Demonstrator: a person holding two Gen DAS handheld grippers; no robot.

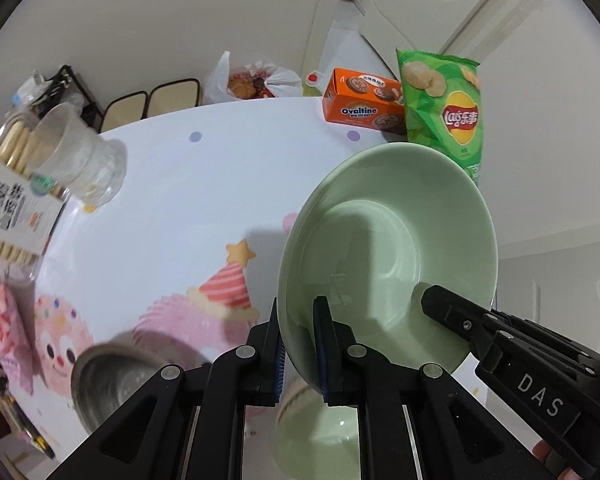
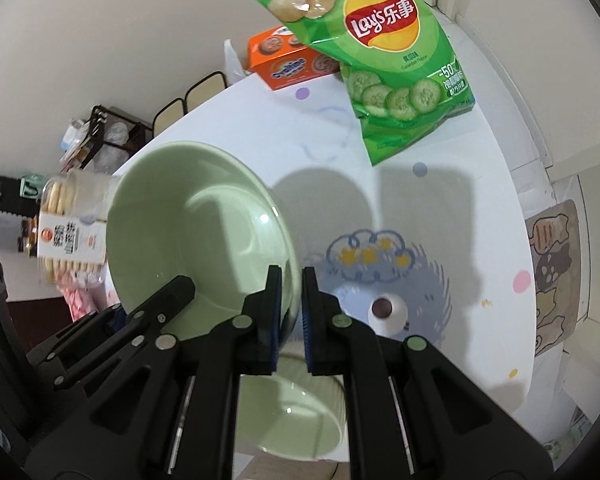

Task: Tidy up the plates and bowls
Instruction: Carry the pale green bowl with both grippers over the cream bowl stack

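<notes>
Above the surface (image 1: 172,184) with its cartoon-printed cloth, we hold a pale green plate (image 1: 388,256) between both tools, lifted clear of the cloth and tilted steeply on edge. Our left hand-held gripper (image 1: 300,344) points sharply downward, its jaws pinched tight on the plate's near rim, one blue-padded finger against the inner face and the other behind the outer wall. Our right hand-held gripper (image 2: 288,312) points down as steeply and clamps the opposite rim in the same way, the rim's edge caught between its two pads. Each tool shows in the other's camera as a black finger reaching onto the plate's inside. From the left wrist view a fingertip of the hand carrying the right tool is just visible at the lower right edge.

Directly beneath the plate a green bowl (image 2: 296,412) sits on the surface, open side up, partly hidden by our tool bodies. A metal bowl (image 1: 108,384) rests just to the left of it in the left wrist view. Farther back, near the surface's far edge, a green crisp bag (image 2: 384,52) stands upright beside an orange biscuit box (image 1: 360,100). A clear tub of biscuits (image 2: 72,228) lies near the left side.
</notes>
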